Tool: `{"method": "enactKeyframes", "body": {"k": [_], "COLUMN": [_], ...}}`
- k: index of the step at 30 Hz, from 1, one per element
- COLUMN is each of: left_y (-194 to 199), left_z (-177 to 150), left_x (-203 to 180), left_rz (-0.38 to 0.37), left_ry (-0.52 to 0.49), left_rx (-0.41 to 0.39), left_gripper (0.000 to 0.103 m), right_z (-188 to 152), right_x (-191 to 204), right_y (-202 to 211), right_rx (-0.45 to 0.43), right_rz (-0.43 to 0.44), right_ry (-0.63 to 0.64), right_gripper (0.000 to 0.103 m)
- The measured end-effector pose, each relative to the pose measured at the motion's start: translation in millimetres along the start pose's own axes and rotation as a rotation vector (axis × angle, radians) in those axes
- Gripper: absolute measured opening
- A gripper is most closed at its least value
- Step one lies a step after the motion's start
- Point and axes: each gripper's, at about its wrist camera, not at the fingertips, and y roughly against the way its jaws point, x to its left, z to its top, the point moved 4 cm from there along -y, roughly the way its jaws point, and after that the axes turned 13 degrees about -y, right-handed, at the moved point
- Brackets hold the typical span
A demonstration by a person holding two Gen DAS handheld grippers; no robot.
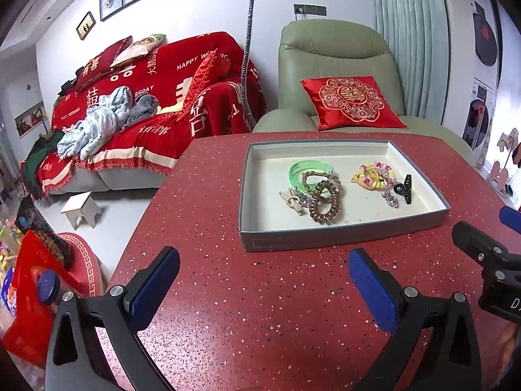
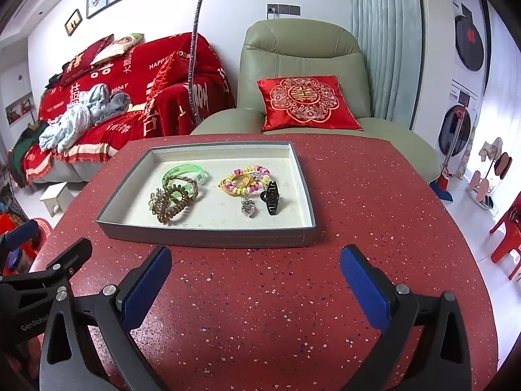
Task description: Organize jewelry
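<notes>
A shallow grey tray point(image 1: 325, 239) point(image 2: 202, 238) sits on the red speckled table point(image 1: 276, 309) point(image 2: 276, 309). Inside lie a green bangle point(image 1: 299, 167) point(image 2: 198, 171), a brown coil hair tie point(image 1: 325, 210) point(image 2: 171, 213), a pale bow clip point(image 1: 291, 200), colourful bead bracelets point(image 1: 374, 176) point(image 2: 247, 181), a silver heart pendant point(image 2: 248, 210) and a black claw clip point(image 1: 403, 189) point(image 2: 271, 200). My left gripper point(image 1: 263, 260) stands open over bare table before the tray's near wall. My right gripper point(image 2: 255, 259) is open too, just short of the tray, nothing between its blue pads.
A green armchair point(image 2: 299, 52) with a red cushion point(image 2: 306, 102) stands behind the table. To the left is a sofa under a red blanket point(image 1: 156, 97). A small white stool point(image 1: 81, 208) stands on the floor and a red plastic chair point(image 2: 508, 231) at the right.
</notes>
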Motion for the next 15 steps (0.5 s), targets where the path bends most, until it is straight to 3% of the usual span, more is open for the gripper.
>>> {"method": "enactKeyframes", "body": {"k": [15], "left_y": [1.4], "left_z": [-4.0], "left_x": [1.9], "left_rz": [0.007], "left_ry": [0.003], "left_rx": [0.006], "left_gripper": [0.103], "right_z": [1.5], "right_x": [0.6], "right_y": [1.0], "right_rx": [0.000], "right_rz": [0.003], "right_ry": [-0.001], "right_gripper": [0.103]}}
